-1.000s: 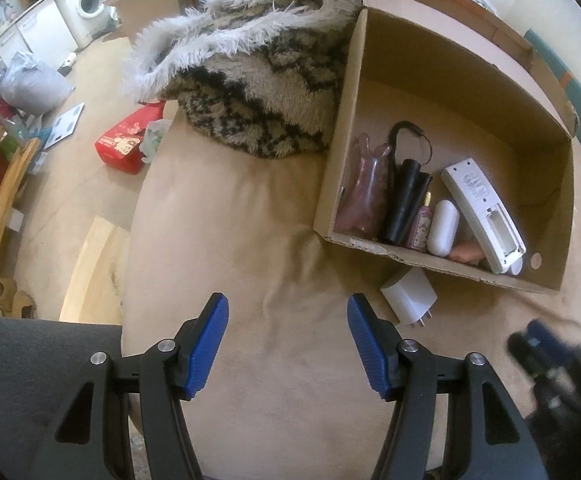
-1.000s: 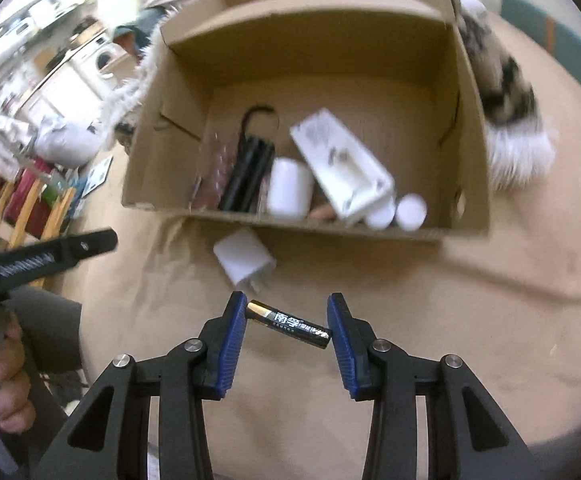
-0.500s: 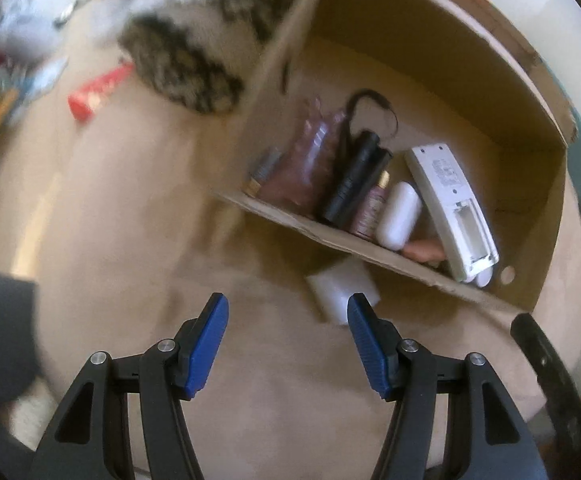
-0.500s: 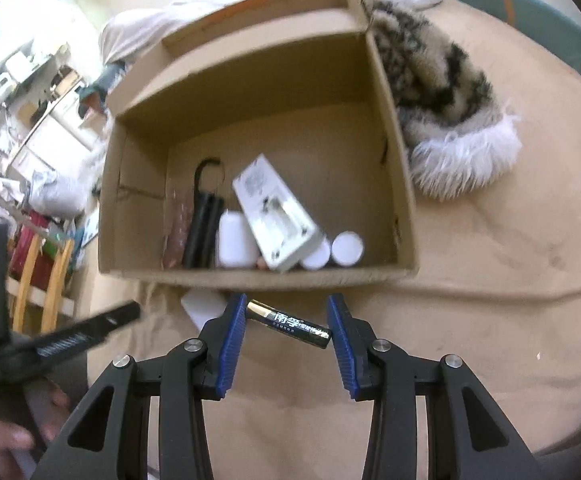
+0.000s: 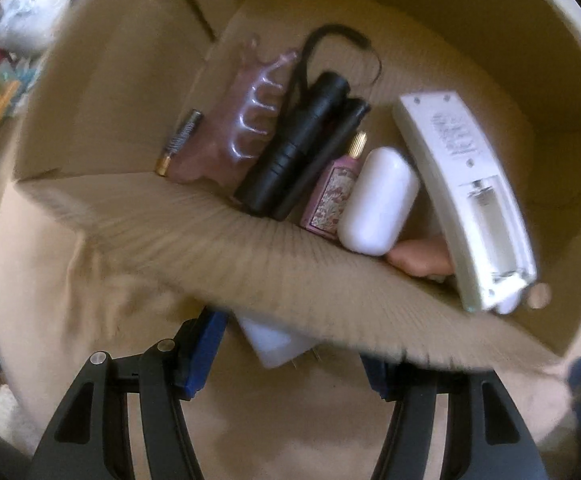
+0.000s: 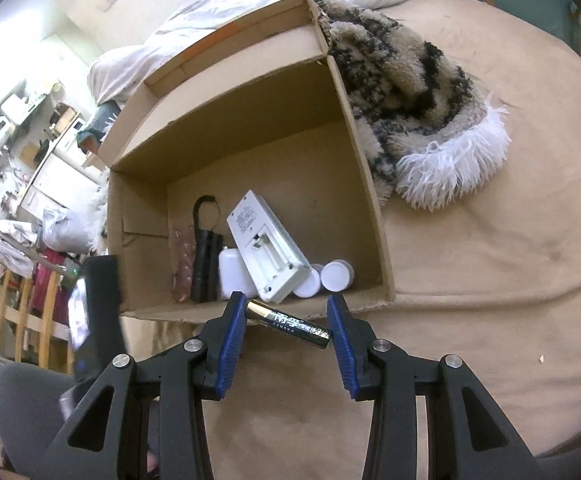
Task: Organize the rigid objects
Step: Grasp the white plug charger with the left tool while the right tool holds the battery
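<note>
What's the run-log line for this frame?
left gripper: open, fingers astride white plug | right gripper: shut on battery | cardboard box: part filled

You've got a matt corrugated cardboard box on a soft tan cloth cover, a shaggy fur-trimmed knit by its far corner, glossy white plastic remote inside, and a shiny foil-wrapped battery.

One cardboard box; two batteries; one remote; one torch; one hair claw; two white caps.
</note>
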{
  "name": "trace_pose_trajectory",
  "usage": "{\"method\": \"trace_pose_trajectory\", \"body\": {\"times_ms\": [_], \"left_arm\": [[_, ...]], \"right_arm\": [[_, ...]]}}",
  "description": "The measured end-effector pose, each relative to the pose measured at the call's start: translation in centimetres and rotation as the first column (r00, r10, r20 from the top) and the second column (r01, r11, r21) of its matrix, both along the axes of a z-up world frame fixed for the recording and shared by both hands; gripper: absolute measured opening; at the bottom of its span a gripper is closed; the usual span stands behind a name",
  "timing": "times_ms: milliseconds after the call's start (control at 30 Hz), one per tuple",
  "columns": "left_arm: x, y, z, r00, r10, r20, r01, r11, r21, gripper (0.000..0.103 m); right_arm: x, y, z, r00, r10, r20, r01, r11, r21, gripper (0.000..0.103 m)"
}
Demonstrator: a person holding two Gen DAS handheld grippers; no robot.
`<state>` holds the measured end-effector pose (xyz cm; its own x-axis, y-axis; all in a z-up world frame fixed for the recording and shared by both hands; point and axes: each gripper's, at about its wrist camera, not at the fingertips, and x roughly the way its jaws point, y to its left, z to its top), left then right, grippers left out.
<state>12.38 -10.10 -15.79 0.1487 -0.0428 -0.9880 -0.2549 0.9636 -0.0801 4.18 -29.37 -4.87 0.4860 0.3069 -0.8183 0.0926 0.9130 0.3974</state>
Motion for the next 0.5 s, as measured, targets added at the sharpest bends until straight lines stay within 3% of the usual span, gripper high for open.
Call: {"method": "trace_pose_trajectory", "body": {"times_ms": [67,267,333,500], "left_arm": [[0.4,-0.4,-0.5,1.000,0.003,-0.008,-0.003,1.000,0.017,0.064],[1.3,-1.8,-1.1,1.000,-0.028,0.007,0.028,0.997,0.070,0.063],[1.1,-1.6,-1.1,1.000,-0.028,0.012,0.027,0.997,0.076,0.046],[1.2,0.2,-0.9,0.998,-0.056,0.010,0.056,0.998,0.026,0.039]], "right_arm": [[0.0,0.1,0.1,1.000,0.003,0.000,-0.003,1.000,0.003,0.043],[0.1,0.0,-0.1,1.000,0.000,-0.006,0.001,1.000,0.018,0.043],[0.1,0.0,-0.1,1.000,0.001,-0.008,0.000,1.000,0.019,0.043],[0.2,0.4,-0.2,1.000,0.012,-0.012,-0.011,1.000,0.014,0.043]]}}
